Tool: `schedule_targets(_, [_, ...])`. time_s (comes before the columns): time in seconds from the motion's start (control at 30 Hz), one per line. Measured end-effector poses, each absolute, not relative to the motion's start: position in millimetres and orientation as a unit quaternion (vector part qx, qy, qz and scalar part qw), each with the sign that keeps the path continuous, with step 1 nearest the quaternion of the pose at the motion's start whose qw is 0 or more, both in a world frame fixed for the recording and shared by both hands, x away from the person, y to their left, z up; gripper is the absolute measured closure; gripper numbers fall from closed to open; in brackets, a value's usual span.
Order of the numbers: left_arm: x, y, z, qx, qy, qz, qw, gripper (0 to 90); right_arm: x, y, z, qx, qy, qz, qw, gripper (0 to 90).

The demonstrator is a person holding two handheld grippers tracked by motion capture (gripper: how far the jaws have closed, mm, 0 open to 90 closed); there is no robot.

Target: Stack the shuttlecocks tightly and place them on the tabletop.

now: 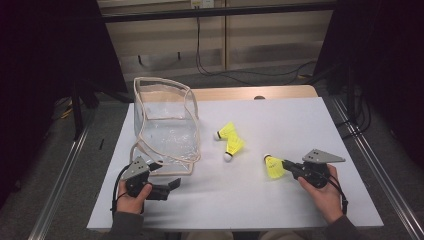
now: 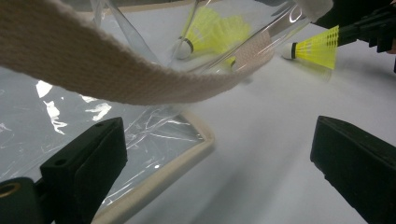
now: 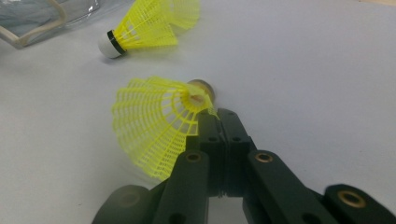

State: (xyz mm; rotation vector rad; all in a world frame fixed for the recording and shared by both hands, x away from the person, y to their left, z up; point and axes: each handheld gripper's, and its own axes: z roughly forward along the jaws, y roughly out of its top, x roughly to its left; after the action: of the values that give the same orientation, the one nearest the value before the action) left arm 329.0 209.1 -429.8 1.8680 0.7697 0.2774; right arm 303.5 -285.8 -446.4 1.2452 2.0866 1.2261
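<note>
A clear plastic bag (image 1: pixel 165 117) with beige trim stands open on the left of the white table (image 1: pixel 300 115). My left gripper (image 1: pixel 165 176) is open at the bag's near corner. In the left gripper view the jaws stand wide apart, the trimmed corner (image 2: pixel 187 154) lies between them and the bag's strap (image 2: pixel 116 74) hangs above. My right gripper (image 1: pixel 286 164) is shut on the skirt rim of a yellow shuttlecock (image 1: pixel 273 167), whose cork points left. In the right gripper view the shut jaws (image 3: pixel 217 119) pinch that skirt (image 3: pixel 154 123).
Two more yellow shuttlecocks (image 1: pixel 227 131) (image 1: pixel 233 148) lie side by side mid-table, right of the bag; one of them (image 3: pixel 144 28) is ahead of the right gripper. Metal rails run along both table sides. Cables hang at the back wall.
</note>
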Motion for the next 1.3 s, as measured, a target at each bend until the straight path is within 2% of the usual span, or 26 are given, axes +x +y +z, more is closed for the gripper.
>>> schedule_targets(0.67, [328.4, 209.8, -428.9, 0.778, 0.321, 0.117, 0.527, 3.8, 301.0, -276.2, -444.6, 0.406, 0.772, 0.449, 0.195, 89.4])
schedule_targets(0.77, [328.3, 209.2, -429.1, 0.780, 0.320, 0.116, 0.526, 3.8, 303.8, -279.7, -447.5, 0.411, 0.771, 0.443, 0.201, 85.9])
schedule_targets(0.87, [328.4, 209.3, -429.1, 0.779, 0.320, 0.116, 0.526, 3.8, 305.0, -281.0, -448.8, 0.423, 0.768, 0.433, 0.209, 75.6])
schedule_targets(1.13, [328.7, 208.9, -429.6, 0.780, 0.321, 0.114, 0.525, 3.8, 305.8, -285.4, -448.3, 0.441, 0.758, 0.422, 0.230, 75.0])
schedule_targets(1.3, [328.5, 209.1, -429.4, 0.780, 0.320, 0.114, 0.525, 3.8, 305.6, -286.0, -448.1, 0.438, 0.757, 0.432, 0.220, 73.7])
